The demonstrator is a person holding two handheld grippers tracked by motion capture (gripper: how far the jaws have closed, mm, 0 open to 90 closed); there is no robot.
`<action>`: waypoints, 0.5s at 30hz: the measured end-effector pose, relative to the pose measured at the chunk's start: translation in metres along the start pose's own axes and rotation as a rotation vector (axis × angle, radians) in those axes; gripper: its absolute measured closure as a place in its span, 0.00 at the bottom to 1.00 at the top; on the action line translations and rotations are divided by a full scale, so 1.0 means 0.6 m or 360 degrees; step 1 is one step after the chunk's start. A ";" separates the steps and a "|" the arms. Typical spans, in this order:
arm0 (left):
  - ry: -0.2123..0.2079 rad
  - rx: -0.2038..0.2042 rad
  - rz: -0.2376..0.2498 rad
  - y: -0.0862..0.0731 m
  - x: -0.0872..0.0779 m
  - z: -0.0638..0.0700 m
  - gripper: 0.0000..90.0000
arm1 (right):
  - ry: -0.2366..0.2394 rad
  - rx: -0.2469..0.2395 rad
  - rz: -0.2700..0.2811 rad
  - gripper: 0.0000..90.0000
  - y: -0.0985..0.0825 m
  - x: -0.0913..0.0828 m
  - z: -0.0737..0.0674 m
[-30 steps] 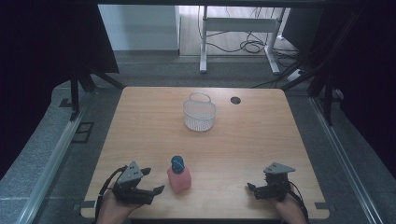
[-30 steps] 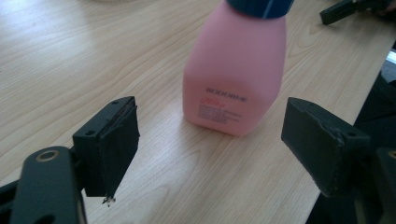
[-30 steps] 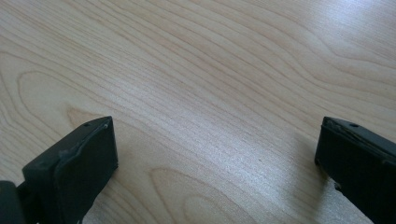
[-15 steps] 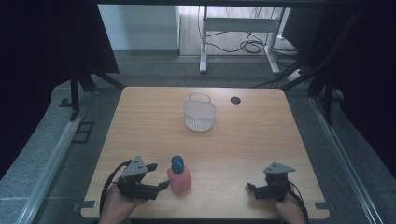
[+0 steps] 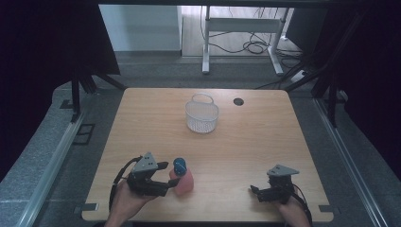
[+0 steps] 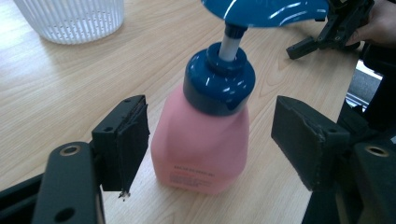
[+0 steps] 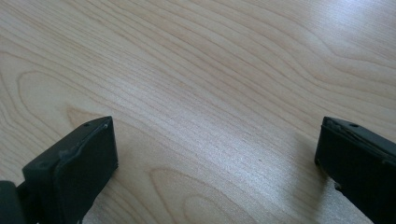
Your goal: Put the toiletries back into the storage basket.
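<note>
Table: light wood table (image 5: 246,156) seen from the high view; a small dark round hole (image 5: 238,101) sits near its far edge
Bottle: pink pump bottle (image 6: 201,140) with a dark blue collar and blue pump head stands upright on the table near the front edge, left of centre; in the high view it is at (image 5: 182,178)
Left gripper: left gripper (image 6: 210,135) is held low at the front left of the table, its 2 black jaws spread wide with the bottle standing between them; a gap shows on each side of the bottle, so neither jaw touches it; in the high view the gripper (image 5: 168,173) lies just beside the bottle's left side, a grey plate on top
Right gripper: right gripper (image 7: 215,144) sits at the front right of the table, well apart from the bottle; its 2 jaws stand wide apart over bare wood with nothing between them; in the high view it is at (image 5: 255,191)
Basket: white ribbed basket (image 5: 202,115) stands toward the far middle of the table, well apart from both grippers; its lower wall shows at the top left of the left gripper view (image 6: 70,18)
Hands: a hand (image 5: 124,204) holds the left gripper from the bottom edge
</note>
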State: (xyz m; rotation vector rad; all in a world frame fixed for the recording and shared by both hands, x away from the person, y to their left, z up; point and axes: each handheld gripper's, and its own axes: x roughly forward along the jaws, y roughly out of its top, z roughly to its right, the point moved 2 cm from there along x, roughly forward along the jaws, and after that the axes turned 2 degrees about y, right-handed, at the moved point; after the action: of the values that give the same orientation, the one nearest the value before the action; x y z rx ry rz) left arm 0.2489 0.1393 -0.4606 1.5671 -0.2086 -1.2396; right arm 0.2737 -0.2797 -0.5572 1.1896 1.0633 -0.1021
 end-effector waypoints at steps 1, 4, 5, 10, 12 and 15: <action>-0.0003 -0.0001 0.0004 0.002 0.001 0.000 0.32 | 0.0000 0.0000 0.0000 0.00 0.000 0.000 0.000; -0.0012 0.0002 0.0009 0.006 0.006 0.001 0.33 | 0.0000 0.0000 0.0000 0.00 0.000 0.000 0.000; -0.0012 0.0005 0.0007 0.007 0.007 0.001 0.33 | 0.0000 0.0001 0.0000 0.00 0.000 0.000 0.000; -0.0022 0.0021 0.0001 0.013 0.016 0.003 0.36 | 0.0000 0.0000 0.0000 0.00 0.000 0.000 0.000; -0.0024 0.0027 0.0003 0.015 0.019 0.004 0.37 | 0.0000 0.0000 0.0000 0.00 0.000 0.000 0.000; -0.0026 0.0036 0.0006 0.018 0.023 0.005 0.39 | 0.0000 0.0000 0.0000 0.00 0.000 0.000 0.000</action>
State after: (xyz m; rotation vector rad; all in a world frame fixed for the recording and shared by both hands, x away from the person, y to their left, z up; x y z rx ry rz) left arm 0.2577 0.1237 -0.4598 1.5755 -0.2364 -1.2517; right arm 0.2737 -0.2797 -0.5572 1.1897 1.0634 -0.1024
